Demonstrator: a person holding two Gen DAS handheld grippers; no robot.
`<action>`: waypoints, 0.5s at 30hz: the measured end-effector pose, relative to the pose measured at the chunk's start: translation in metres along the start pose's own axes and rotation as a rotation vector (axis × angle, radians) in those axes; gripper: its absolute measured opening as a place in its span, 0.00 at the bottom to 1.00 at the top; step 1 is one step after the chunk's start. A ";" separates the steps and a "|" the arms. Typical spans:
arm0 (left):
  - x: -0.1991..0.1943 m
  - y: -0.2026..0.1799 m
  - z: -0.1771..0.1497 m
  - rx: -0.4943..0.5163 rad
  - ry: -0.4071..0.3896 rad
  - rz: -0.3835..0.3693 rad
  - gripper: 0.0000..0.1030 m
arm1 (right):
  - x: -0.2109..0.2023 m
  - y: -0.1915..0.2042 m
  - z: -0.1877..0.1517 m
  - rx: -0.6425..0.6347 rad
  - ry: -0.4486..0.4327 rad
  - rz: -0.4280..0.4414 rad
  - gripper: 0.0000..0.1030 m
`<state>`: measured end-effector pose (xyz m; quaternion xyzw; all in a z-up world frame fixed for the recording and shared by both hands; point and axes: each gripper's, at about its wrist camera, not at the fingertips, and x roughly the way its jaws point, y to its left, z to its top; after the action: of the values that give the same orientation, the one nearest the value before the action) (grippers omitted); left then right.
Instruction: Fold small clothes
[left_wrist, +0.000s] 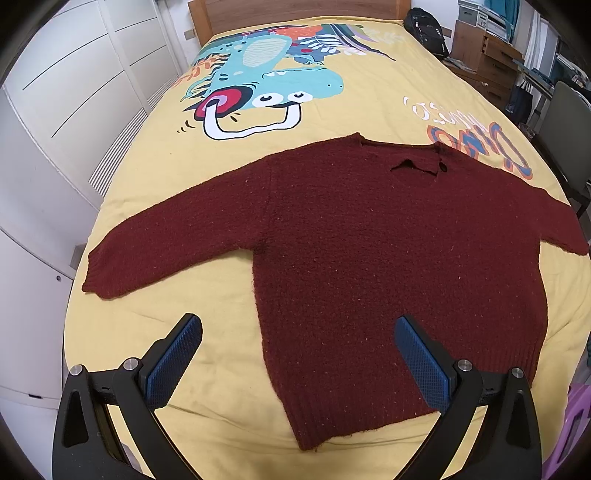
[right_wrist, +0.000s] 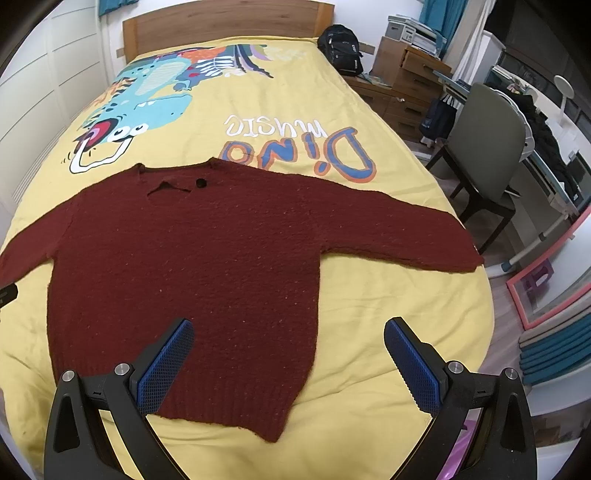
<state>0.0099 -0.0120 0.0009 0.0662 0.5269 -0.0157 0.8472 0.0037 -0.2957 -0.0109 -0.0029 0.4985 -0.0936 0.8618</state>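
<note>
Maroon knit sweater (left_wrist: 369, 258) flat on yellow bed cover (left_wrist: 207, 306), sleeves spread out L/R, collar far, hem nearest fingers. Body axis runs away from both wrists. Left gripper (left_wrist: 297, 363) spread wide, empty, over hem's left corner; right gripper (right_wrist: 288, 363) likewise released over hem's right corner. Neither nearer, judged. Print reads "Dino music" (right_wrist: 295, 147), upside down from here

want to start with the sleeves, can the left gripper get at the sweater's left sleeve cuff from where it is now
Probably yes. The left gripper is open above the hem, holding nothing, and the cuff lies flat on the yellow bedspread just ahead to its left, with only bare bedspread between them.
</note>
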 end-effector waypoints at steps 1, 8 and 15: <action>0.000 -0.002 -0.003 0.006 -0.001 0.000 0.99 | 0.000 0.000 0.000 -0.001 0.000 0.000 0.99; 0.002 -0.004 -0.001 0.008 0.002 -0.004 0.99 | 0.000 -0.001 -0.001 -0.004 0.008 -0.005 0.99; 0.002 -0.008 -0.001 0.020 0.000 -0.006 0.99 | 0.003 0.003 0.000 -0.014 0.017 -0.004 0.99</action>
<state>0.0092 -0.0192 -0.0017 0.0730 0.5268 -0.0236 0.8465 0.0058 -0.2937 -0.0140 -0.0093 0.5063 -0.0917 0.8574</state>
